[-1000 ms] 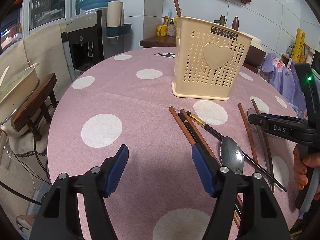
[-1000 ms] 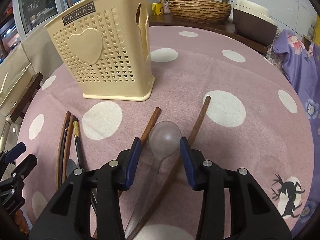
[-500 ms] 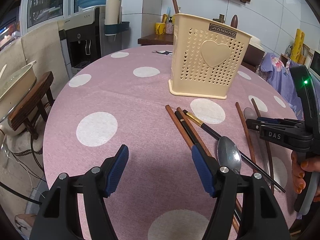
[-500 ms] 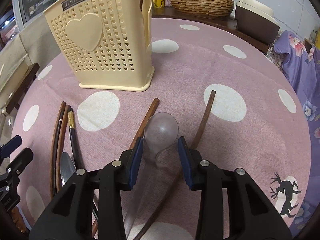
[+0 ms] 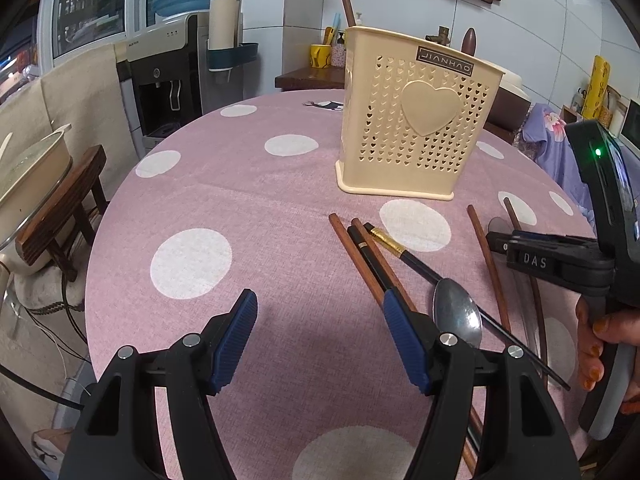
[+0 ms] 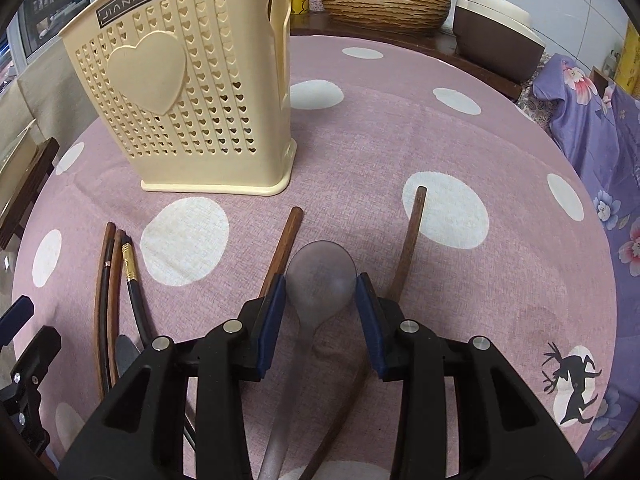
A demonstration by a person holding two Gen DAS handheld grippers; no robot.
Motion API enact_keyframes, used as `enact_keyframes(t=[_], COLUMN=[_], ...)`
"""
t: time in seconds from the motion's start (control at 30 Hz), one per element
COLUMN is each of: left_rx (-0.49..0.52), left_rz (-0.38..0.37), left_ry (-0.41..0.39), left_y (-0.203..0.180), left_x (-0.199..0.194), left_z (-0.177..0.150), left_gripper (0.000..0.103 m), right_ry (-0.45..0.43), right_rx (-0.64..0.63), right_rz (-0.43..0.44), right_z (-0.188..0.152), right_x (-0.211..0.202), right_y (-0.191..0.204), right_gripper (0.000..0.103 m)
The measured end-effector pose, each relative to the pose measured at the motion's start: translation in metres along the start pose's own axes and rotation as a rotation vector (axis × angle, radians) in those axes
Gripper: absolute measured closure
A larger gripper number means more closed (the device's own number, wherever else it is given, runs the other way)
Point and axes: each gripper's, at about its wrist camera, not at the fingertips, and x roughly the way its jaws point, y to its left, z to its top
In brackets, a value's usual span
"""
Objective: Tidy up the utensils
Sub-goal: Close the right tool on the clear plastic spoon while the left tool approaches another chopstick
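Note:
A cream perforated utensil holder (image 5: 416, 128) (image 6: 180, 92) stands on the pink dotted tablecloth (image 5: 240, 200). In front of it lie several brown and black chopsticks (image 5: 372, 256) (image 6: 284, 240), a metal spoon (image 5: 458, 316) and a translucent grey spoon (image 6: 320, 276). My right gripper (image 6: 321, 280) is low over the grey spoon. Its blue pads (image 6: 272, 312) flank the bowl closely on both sides, and the spoon still lies on the cloth. My left gripper (image 5: 319, 298) hangs open over bare cloth, left of the chopsticks, with nothing between its fingers.
A wooden stool (image 5: 60, 216) and a water dispenser (image 5: 168, 72) stand past the table's left edge. A woven bowl (image 6: 384, 4) and a brown box (image 6: 496, 28) sit on the counter behind. Purple flowered fabric (image 6: 592, 120) is at the right.
The right gripper has crept forward and down, so the grey spoon's bowl now fills the gap between its pads. The left gripper has barely shifted.

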Motion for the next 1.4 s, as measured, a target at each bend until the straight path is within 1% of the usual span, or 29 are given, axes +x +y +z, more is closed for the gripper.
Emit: enact_keyframes(t=[0.03,0.13,0.2,0.3,0.4,0.43,0.5,0.6,0.63,0.73,0.83,0.93,1.0,1.13,1.17,1.2,1.23,1.3,1.4], left_rx=[0.0,0.012,0.027,0.047,0.066,0.063,0.059,0.086,0.079,0.026,0.018,0.008,0.005,0.018,0.021,0.027,0.031,0.026,0.014], left_rz=[-0.004,-0.024,-0.03,-0.013,0.036,0.031,0.049,0.076,0.076,0.034,0.029,0.024,0.04,0.064,0.065,0.074,0.085,0.086,0.078], left_ry=[0.001,0.016,0.037,0.063,0.075,0.08,0.079,0.076,0.081,0.103,0.102,0.118,0.136,0.142,0.145,0.146,0.148,0.153,0.161], left_y=[-0.001,-0.008,-0.014,-0.021,-0.026,-0.025,-0.022,-0.017,-0.012,-0.002,-0.002,-0.004,-0.005,-0.008,-0.009,-0.01,-0.011,-0.01,-0.009], left_x=[0.001,0.006,0.012,0.022,0.031,0.031,0.031,0.027,0.025,0.024,0.025,0.031,0.039,0.045,0.046,0.048,0.05,0.053,0.055], left_z=[0.001,0.006,0.008,0.008,0.008,0.008,0.008,0.004,0.003,0.006,0.01,0.013,0.015,0.018,0.02,0.022,0.024,0.027,0.032], left_gripper=[0.038,0.043,0.048,0.052,0.052,0.053,0.053,0.053,0.053,0.053,0.053,0.053,0.053,0.053,0.055,0.061,0.064,0.074,0.083], right_ry=[-0.001,-0.008,-0.012,-0.015,-0.018,-0.02,-0.022,-0.021,-0.021,-0.021,-0.017,-0.017,-0.015,-0.004,-0.004,-0.003,0.0,0.003,0.009], right_rx=[0.0,-0.004,-0.005,-0.004,-0.003,-0.003,-0.005,-0.005,-0.006,-0.001,0.007,0.009,0.012,0.024,0.023,0.023,0.024,0.022,0.036], right_rz=[0.0,0.003,0.007,0.009,0.007,0.008,0.009,0.013,0.012,0.006,0.007,0.0,-0.006,-0.017,-0.023,-0.027,-0.03,-0.034,-0.027], right_z=[-0.001,-0.007,-0.009,-0.01,-0.011,-0.012,-0.012,-0.013,-0.013,-0.013,-0.012,-0.011,-0.011,-0.01,-0.01,-0.01,-0.01,-0.01,-0.009], right_x=[-0.001,-0.005,-0.006,-0.007,-0.007,-0.007,-0.007,-0.008,-0.008,-0.008,-0.007,-0.007,-0.007,-0.006,-0.006,-0.007,-0.007,-0.007,-0.006], right_y=[0.0,0.001,0.001,0.0,0.0,0.0,0.0,0.0,0.0,0.001,0.001,0.001,0.002,0.003,0.004,0.004,0.005,0.006,0.005], right_gripper=[0.066,0.066,0.066,0.066,0.066,0.066,0.066,0.066,0.066,0.066,0.066,0.066,0.066,0.065,0.065,0.065,0.065,0.065,0.066])
